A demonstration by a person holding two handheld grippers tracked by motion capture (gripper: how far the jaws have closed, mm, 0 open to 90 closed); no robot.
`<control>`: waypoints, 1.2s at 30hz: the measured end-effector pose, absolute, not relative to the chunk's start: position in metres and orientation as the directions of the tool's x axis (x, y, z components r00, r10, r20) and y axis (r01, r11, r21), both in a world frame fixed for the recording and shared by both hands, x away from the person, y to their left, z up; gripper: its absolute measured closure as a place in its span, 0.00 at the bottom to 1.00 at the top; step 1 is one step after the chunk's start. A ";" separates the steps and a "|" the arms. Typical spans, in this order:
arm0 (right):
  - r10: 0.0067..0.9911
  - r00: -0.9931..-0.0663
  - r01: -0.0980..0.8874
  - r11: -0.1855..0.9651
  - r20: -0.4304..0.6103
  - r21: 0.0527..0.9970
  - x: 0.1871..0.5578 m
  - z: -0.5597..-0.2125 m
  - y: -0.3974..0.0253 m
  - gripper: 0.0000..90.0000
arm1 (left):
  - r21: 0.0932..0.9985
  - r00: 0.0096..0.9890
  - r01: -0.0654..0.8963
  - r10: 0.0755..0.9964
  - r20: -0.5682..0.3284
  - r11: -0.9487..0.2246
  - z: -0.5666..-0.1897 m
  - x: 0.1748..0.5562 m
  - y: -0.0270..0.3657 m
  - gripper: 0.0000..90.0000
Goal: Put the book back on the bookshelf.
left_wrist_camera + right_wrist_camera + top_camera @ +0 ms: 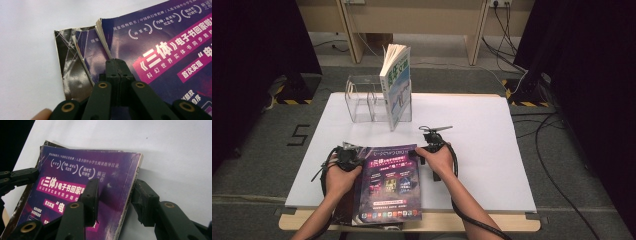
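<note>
A purple paperback (392, 185) lies flat at the table's front, its near end over the edge. My left gripper (348, 154) is at its far left corner. In the left gripper view the jaws (116, 62) are pressed together where the page edge of the paperback (162, 37) meets them, apparently pinching the cover, and a creased dark flap (72, 65) spreads beneath. My right gripper (432, 143) is at the far right corner. It stands open (116, 187), one jaw over the cover (75, 170), the other on the table beside the edge.
At the back of the white table (482, 150), a clear acrylic holder (362, 100) holds an upright book (396, 85) with fanned pages. Cables trail on the floor at the right. The left gripper's arm (22, 176) shows at the left of the right gripper view.
</note>
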State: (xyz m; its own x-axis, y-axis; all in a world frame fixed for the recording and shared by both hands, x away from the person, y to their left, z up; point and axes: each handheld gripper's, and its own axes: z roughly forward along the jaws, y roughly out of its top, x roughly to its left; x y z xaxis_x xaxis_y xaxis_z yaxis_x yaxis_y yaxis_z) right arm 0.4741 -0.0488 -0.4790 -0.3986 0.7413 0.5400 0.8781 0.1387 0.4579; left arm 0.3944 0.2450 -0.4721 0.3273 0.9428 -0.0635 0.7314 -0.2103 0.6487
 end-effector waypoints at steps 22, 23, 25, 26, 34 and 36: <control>0.700 -0.489 0.833 0.197 0.520 0.517 0.465 -0.447 -0.039 0.85 | 0.649 0.323 0.729 0.945 -0.048 -0.216 -0.472 0.392 0.246 0.99; 0.705 -0.488 0.833 0.199 0.515 0.517 0.466 -0.448 -0.039 0.86 | 0.653 0.323 0.727 0.945 -0.053 -0.213 -0.472 0.392 0.247 0.99; 0.702 -0.470 0.846 0.186 0.534 0.500 0.466 -0.447 -0.040 0.87 | 0.655 0.323 0.725 0.945 -0.051 -0.212 -0.472 0.392 0.247 0.98; 0.697 -0.466 0.848 0.176 0.545 0.500 0.466 -0.447 -0.041 0.88 | 0.655 0.325 0.725 0.944 -0.052 -0.214 -0.472 0.392 0.248 0.97; 0.655 -0.476 0.833 0.123 0.587 0.539 0.462 -0.428 -0.044 0.92 | 0.709 0.305 0.689 0.948 -0.091 -0.154 -0.465 0.385 0.261 0.78; 0.663 -0.496 0.812 0.125 0.561 0.570 0.459 -0.421 -0.042 0.92 | 0.713 0.294 0.688 0.950 -0.107 -0.132 -0.465 0.383 0.265 0.73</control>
State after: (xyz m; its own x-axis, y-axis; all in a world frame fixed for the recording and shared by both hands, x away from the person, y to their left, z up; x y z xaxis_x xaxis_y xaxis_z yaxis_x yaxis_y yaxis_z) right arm 0.4593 -0.0419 -0.4206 -0.4961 0.6625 0.5612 0.8121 0.1254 0.5698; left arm 0.3832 0.2646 -0.4650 0.2937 0.9498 -0.1074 0.6885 -0.1322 0.7131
